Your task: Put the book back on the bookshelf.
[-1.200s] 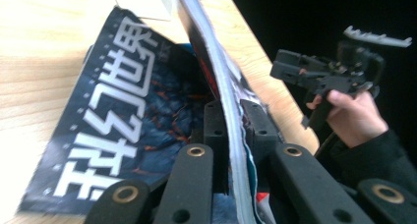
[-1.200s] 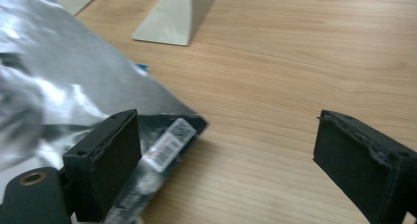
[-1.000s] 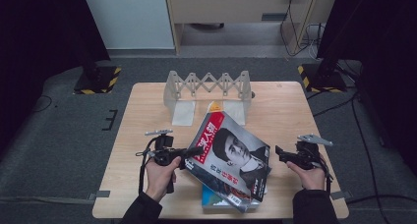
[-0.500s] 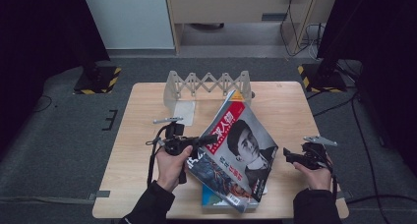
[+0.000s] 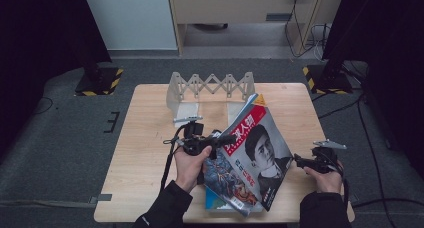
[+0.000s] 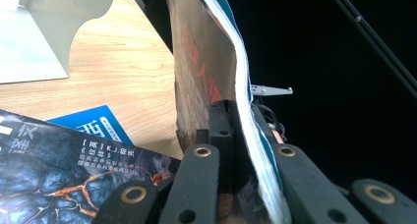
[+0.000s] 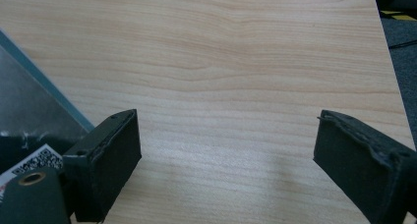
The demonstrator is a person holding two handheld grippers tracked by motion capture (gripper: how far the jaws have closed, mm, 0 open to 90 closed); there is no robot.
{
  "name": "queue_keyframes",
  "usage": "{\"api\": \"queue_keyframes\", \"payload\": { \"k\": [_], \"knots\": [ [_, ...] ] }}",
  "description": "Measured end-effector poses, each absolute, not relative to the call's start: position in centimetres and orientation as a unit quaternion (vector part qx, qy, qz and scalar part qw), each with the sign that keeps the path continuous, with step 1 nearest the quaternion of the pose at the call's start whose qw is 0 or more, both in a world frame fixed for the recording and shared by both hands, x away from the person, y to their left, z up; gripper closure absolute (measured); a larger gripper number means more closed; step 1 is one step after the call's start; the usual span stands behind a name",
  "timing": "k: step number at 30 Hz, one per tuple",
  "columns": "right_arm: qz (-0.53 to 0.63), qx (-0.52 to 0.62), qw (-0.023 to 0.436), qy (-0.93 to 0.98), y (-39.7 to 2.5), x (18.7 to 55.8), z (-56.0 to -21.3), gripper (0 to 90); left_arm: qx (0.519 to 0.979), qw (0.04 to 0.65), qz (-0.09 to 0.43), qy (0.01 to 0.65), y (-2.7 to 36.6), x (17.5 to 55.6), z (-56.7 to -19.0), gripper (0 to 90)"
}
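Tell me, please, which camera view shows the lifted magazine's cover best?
The high view: the magazine faces up there, cover readable. The left gripper view gives its edge, pinched between the jaws; the right gripper view catches a dark corner at left.

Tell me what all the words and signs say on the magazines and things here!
"K.J" in white print on the dark blue marbled magazine; the characters around it are too blurred to read.
Blue book: one large white character, cut off, not readable.
Lifted magazine, held by the left gripper: big white Chinese title on red, too small to read.
QR code on a cover corner: a sign, no words.
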State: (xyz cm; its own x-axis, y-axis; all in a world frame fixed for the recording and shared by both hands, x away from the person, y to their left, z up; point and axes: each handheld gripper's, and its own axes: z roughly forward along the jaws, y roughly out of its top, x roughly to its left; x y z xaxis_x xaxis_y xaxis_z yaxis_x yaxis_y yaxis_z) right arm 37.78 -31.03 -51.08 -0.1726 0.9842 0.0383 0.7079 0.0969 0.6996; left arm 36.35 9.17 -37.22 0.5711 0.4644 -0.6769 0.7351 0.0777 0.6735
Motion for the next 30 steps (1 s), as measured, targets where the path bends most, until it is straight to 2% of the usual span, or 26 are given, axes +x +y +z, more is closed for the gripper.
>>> {"api": "queue_keyframes", "payload": {
  "k": [8, 18, 30],
  "knots": [
    [0.294, 0.605, 0.226, 0.705, -31.5, 37.7, -51.4, 10.6, 0.654, 0.598, -0.117, 0.448, 10.2, 36.6, -36.4, 85.7],
    [0.293, 0.595, 0.225, 0.713, -31.4, 37.8, -51.7, 10.5, 0.64, 0.625, -0.074, 0.441, 12.6, 37.1, -32.9, 85.7],
    [0.276, 0.576, 0.212, 0.74, -30.7, 38.1, -52.6, 9.7, 0.606, 0.644, -0.025, 0.466, 17.4, 38.1, -30.4, 85.7]
  ]
}}
